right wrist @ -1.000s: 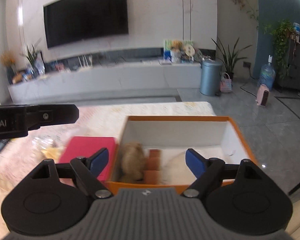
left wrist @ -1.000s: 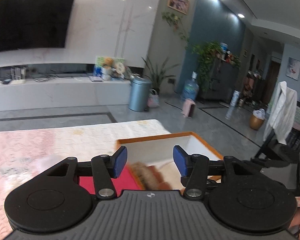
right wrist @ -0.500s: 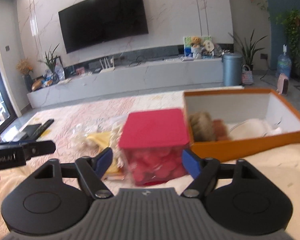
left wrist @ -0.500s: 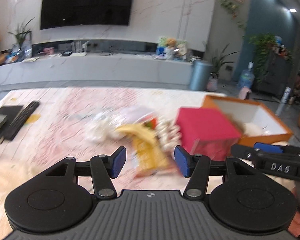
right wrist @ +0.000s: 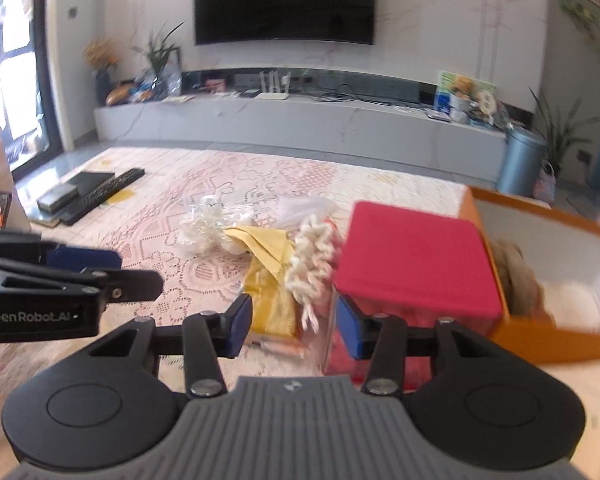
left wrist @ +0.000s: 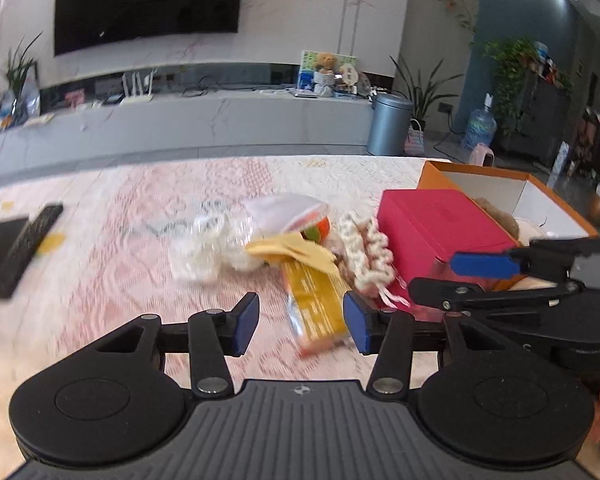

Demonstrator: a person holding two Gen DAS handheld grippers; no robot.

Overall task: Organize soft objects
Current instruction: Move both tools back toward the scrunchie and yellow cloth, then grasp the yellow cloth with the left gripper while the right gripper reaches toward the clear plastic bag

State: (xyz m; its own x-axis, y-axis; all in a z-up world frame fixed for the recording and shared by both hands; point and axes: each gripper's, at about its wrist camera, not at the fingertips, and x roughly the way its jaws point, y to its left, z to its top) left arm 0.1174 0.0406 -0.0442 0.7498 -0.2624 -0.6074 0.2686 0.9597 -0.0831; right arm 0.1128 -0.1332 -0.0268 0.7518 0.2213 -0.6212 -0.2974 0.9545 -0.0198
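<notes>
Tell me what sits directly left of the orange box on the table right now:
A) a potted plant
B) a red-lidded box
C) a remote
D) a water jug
B: the red-lidded box stands against the left wall of the orange box, with the pile of soft items further left.

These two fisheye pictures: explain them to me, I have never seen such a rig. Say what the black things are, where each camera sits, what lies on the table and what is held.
No robot here: a person holds a black two-finger gripper in each hand, with a camera on each looking along its blue-padded fingers. One picture is from the left gripper, the other from the right gripper; each also sees the other at its edge. On the pink lace tablecloth lie a yellow packet, a cream knitted piece, clear plastic bags, a red-lidded clear box and an open orange cardboard box with a brown plush toy inside. Both grippers are open, holding nothing; their jaws have just been closing.
</notes>
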